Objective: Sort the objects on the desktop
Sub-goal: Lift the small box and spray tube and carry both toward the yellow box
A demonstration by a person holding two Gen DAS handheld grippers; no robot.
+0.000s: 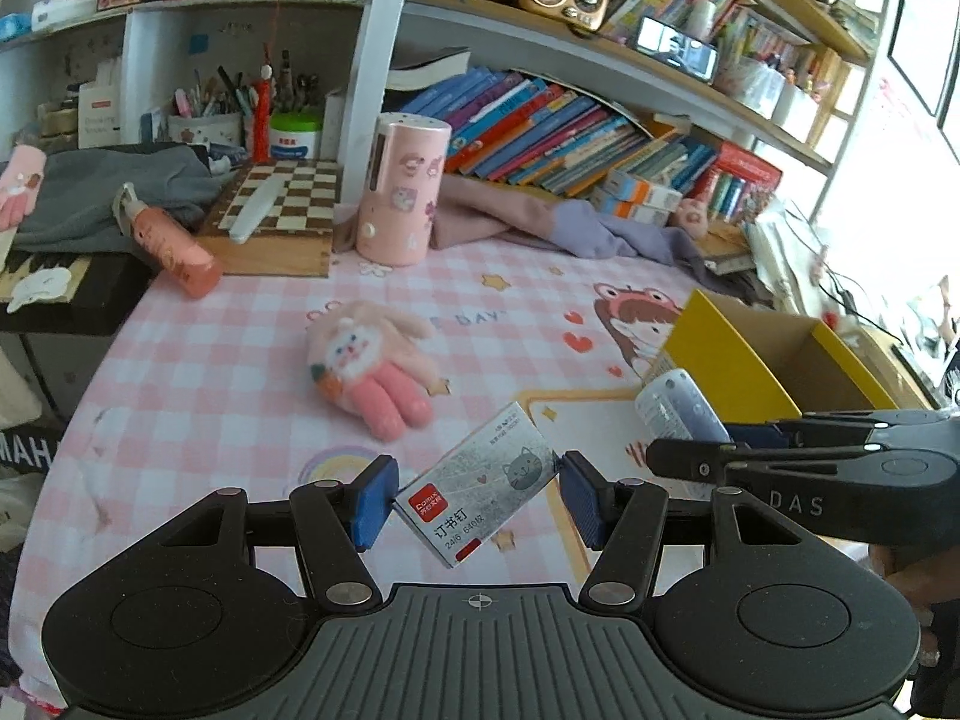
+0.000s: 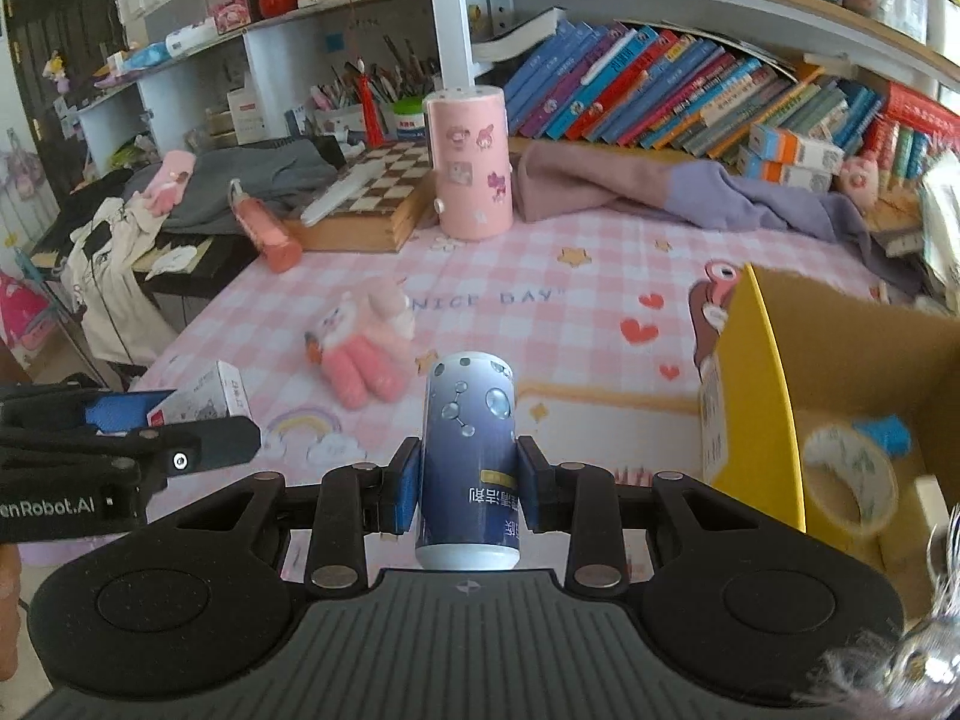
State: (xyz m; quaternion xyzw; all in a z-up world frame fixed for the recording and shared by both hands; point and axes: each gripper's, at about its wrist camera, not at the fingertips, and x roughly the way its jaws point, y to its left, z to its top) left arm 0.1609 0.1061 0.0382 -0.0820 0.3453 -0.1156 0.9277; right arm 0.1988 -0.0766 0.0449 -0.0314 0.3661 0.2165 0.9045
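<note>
The yellow box [image 2: 756,396] is sitting open at the desk's right. The right gripper [image 2: 468,483] is clamping the blue can [image 2: 468,438]; the left gripper [image 1: 477,495] is pinching the staple box [image 1: 480,483], both lifted above the pink checked mat [image 1: 240,372].

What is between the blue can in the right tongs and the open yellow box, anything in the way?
Nothing visible blocks it. The blue can is clamped in the right tongs, and the yellow box sits just to its right, with only bare tablecloth between them. The box already holds a tape roll, with room beside it.
</note>
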